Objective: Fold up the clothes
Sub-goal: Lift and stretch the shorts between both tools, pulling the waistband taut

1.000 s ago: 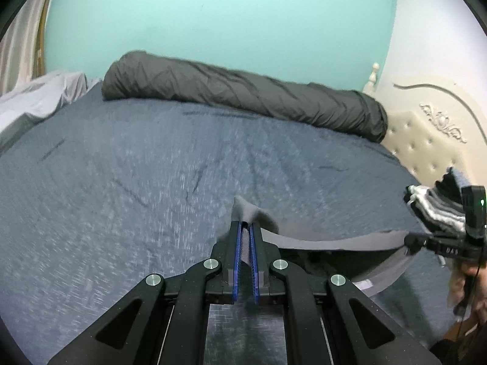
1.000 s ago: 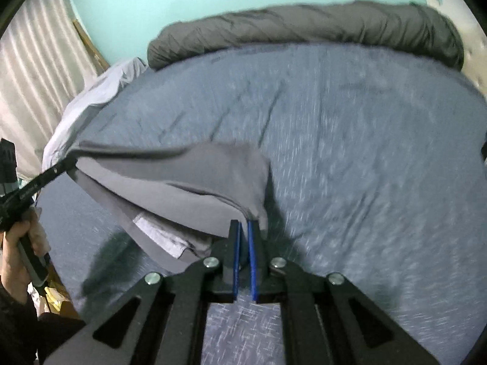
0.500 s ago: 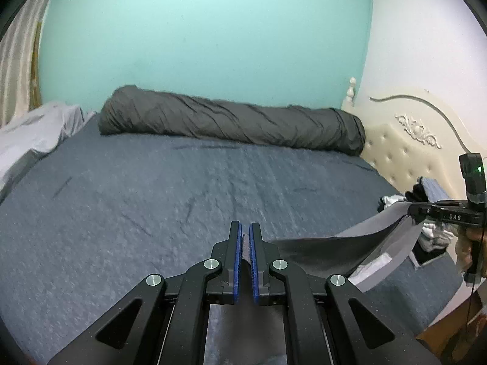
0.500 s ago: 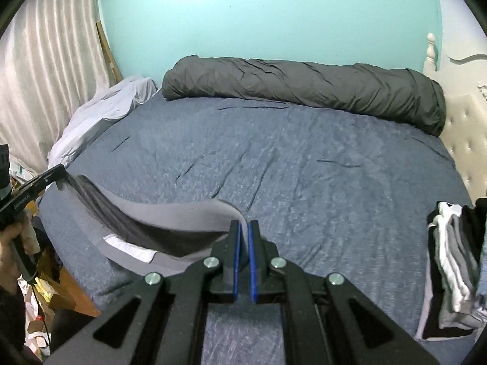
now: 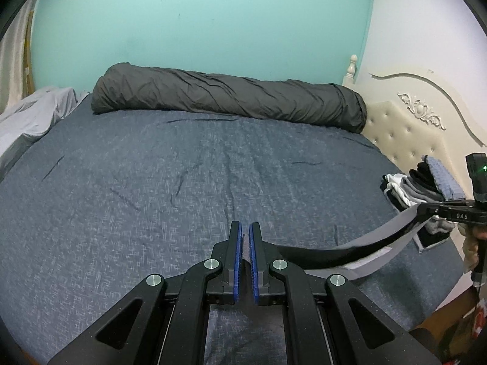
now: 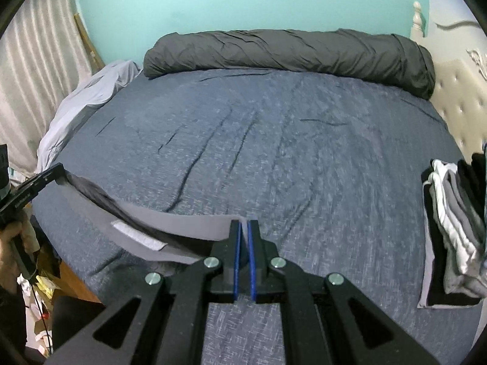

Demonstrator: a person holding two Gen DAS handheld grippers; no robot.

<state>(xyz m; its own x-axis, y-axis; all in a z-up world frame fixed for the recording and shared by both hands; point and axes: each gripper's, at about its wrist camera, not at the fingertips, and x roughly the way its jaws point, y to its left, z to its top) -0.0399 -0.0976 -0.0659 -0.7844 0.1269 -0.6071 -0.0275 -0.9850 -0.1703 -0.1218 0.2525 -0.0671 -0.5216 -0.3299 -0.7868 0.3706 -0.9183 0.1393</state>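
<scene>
You've got the grey garment strung in the air between both grippers, above the near edge of the bed. Left gripper: jaws closed down on one end of the cloth, grey fabric visible between the blue pads. Right gripper: jaws likewise clamped on the other end, only a thin strip of fabric between the pads. The cloth sags in a shallow curve between the two grips, dark inner face up, with a white label showing on the lower layer.

Relative to the bed: the folded stack of white, grey and black items sits at the headboard-side edge, on a dark piece with a light border, well apart from the held garment. The rolled dark duvet lies along the far edge against the teal wall. Pale crumpled sheet hangs off the far corner on the curtain side. Your hand is visible on the left gripper's handle in the right wrist view.
</scene>
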